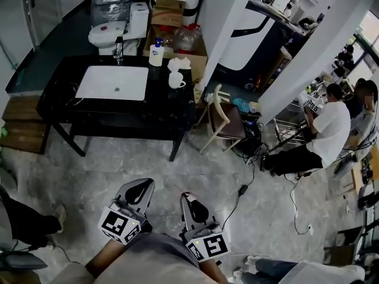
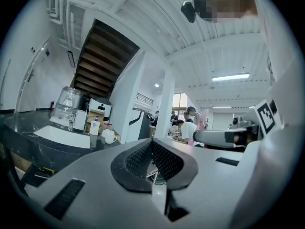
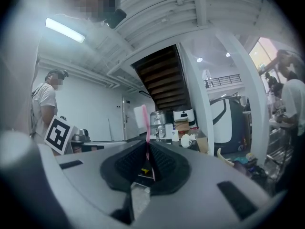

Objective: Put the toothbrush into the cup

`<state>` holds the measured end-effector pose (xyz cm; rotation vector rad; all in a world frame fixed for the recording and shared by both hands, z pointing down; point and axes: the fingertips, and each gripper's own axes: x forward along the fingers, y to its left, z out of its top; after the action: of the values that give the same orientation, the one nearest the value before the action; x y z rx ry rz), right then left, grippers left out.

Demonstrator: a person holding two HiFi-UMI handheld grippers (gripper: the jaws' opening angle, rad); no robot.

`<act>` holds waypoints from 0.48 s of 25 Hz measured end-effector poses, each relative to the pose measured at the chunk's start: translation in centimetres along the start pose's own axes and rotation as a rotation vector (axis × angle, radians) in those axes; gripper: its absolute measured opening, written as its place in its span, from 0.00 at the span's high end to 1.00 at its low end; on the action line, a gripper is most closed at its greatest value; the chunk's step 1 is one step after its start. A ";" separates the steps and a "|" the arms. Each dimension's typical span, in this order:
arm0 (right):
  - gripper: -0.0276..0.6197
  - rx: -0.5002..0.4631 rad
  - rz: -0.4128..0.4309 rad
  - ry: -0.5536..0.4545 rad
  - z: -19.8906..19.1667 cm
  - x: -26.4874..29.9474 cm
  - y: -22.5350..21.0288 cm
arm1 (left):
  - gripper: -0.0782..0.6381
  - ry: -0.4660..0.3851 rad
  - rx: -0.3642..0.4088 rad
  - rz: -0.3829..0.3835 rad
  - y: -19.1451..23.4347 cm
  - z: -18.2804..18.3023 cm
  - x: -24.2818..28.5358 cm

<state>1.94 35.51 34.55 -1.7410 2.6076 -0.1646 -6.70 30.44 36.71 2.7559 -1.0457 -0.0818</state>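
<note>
Grey tiled floor, open workshop room. Black table (image 1: pixel 56 102) stands well ahead, with a white sink basin (image 1: pixel 112 83) set in it. White cup (image 1: pixel 176 80) sits just right of the basin, soap bottle (image 1: pixel 156 53) behind it. Left tongs (image 2: pixel 152 144) are clenched with nothing between them. Right tongs (image 3: pixel 147 149) are clamped on the pink toothbrush (image 3: pixel 145 120), which stands upright out of the jaws. Both tongs are side by side, well apart from the table. Seated people (image 1: pixel 324 129) are off to the right.

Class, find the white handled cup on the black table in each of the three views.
Head view: white handled cup, upper centre, right of the white sink.
Left gripper view: the cup, left of centre.
Right gripper view: the cup, just right of centre.
Shared landmark: the white bottle standing near it.
</note>
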 end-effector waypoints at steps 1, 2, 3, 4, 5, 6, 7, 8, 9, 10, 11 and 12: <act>0.91 0.005 -0.001 -0.007 0.2 0.7 0.2 | 0.88 -0.003 0.000 -0.003 0.6 0.2 0.0; 0.91 0.010 0.000 -0.015 0.3 1.4 0.4 | 0.88 -0.007 -0.003 -0.005 1.2 0.5 0.0; 0.92 0.014 0.000 -0.023 0.6 2.0 0.7 | 0.88 -0.011 -0.007 -0.007 1.8 0.8 -0.1; 0.92 0.014 -0.002 -0.031 0.7 2.5 0.9 | 0.88 -0.016 -0.012 -0.008 2.4 1.2 -0.1; 0.92 0.013 -0.007 -0.037 0.9 3.0 0.9 | 0.88 -0.022 -0.016 -0.010 2.9 1.4 0.0; 0.92 0.008 -0.015 -0.041 1.0 3.5 0.9 | 0.88 -0.026 -0.019 -0.014 3.3 1.5 0.0; 0.92 0.004 -0.022 -0.045 1.2 3.9 0.8 | 0.88 -0.029 -0.021 -0.019 3.6 1.5 0.1; 0.92 0.000 -0.027 -0.048 1.2 4.3 0.7 | 0.88 -0.031 -0.020 -0.025 3.9 1.6 0.2; 0.92 0.000 -0.029 -0.050 1.3 4.7 0.7 | 0.88 -0.029 -0.016 -0.032 4.2 1.6 0.4; 0.92 0.003 -0.031 -0.052 1.3 5.1 0.7 | 0.88 -0.024 -0.011 -0.038 4.5 1.6 0.5; 0.92 0.007 -0.033 -0.052 1.4 5.4 0.7 | 0.88 -0.017 -0.009 -0.042 4.8 1.5 0.6; 0.92 0.011 -0.035 -0.051 1.4 5.7 0.8 | 0.88 -0.011 -0.010 -0.044 5.1 1.3 0.7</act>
<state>-0.86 30.47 33.45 -1.7637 2.5382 -0.1324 -9.65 26.01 36.43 2.7727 -0.9847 -0.1080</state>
